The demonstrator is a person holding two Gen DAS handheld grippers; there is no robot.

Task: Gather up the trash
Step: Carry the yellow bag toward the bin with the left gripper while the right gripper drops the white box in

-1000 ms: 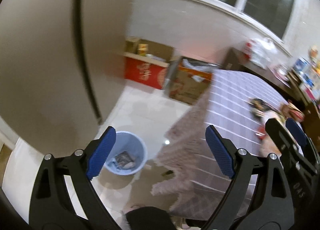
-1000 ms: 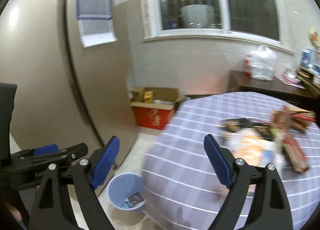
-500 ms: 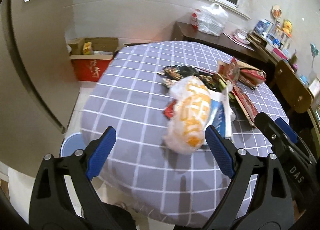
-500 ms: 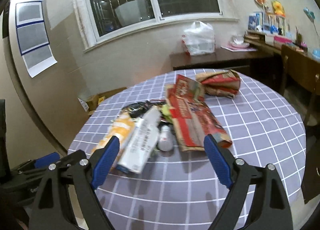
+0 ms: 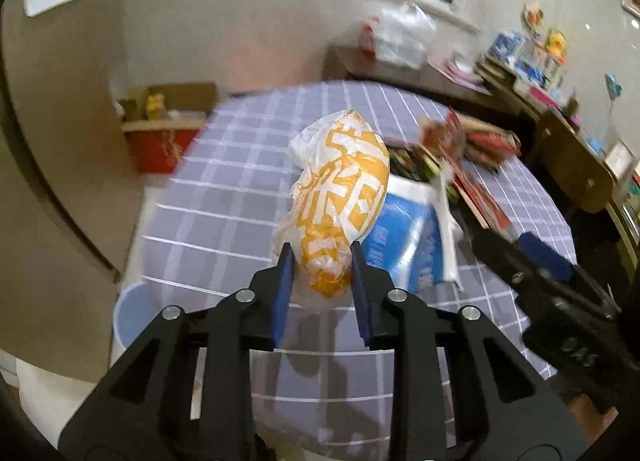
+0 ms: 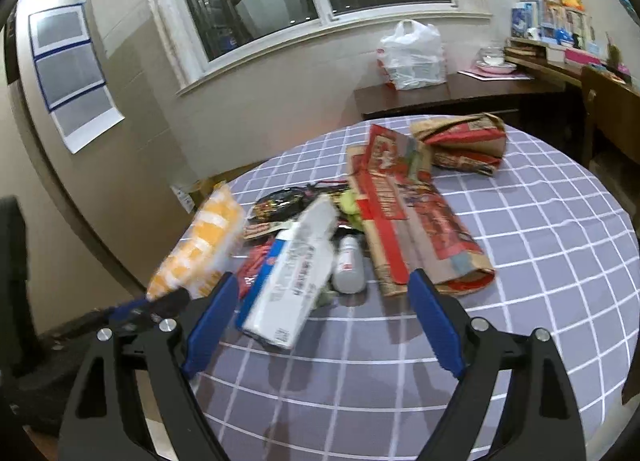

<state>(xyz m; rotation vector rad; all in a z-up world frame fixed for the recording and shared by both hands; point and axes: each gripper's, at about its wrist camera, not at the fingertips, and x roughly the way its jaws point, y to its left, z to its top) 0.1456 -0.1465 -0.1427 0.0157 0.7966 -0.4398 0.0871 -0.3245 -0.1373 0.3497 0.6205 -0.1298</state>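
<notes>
Left gripper (image 5: 322, 275) clamped on the near end of the orange-and-white bag (image 5: 340, 197) at the table (image 5: 224, 197) edge, right gripper (image 6: 316, 317) spread empty; lift it clear of the blue-and-white carton (image 5: 408, 237), then carry to the blue bin (image 5: 130, 319) below.

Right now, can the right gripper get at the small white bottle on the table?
Probably yes. The right gripper is open, the white bottle lies just ahead, uncovered, though the blue-and-white box crowds one side.

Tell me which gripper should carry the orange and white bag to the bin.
Left. The left gripper is shut on the orange and white bag, with the blue bin on its side; the right gripper is open.
</notes>
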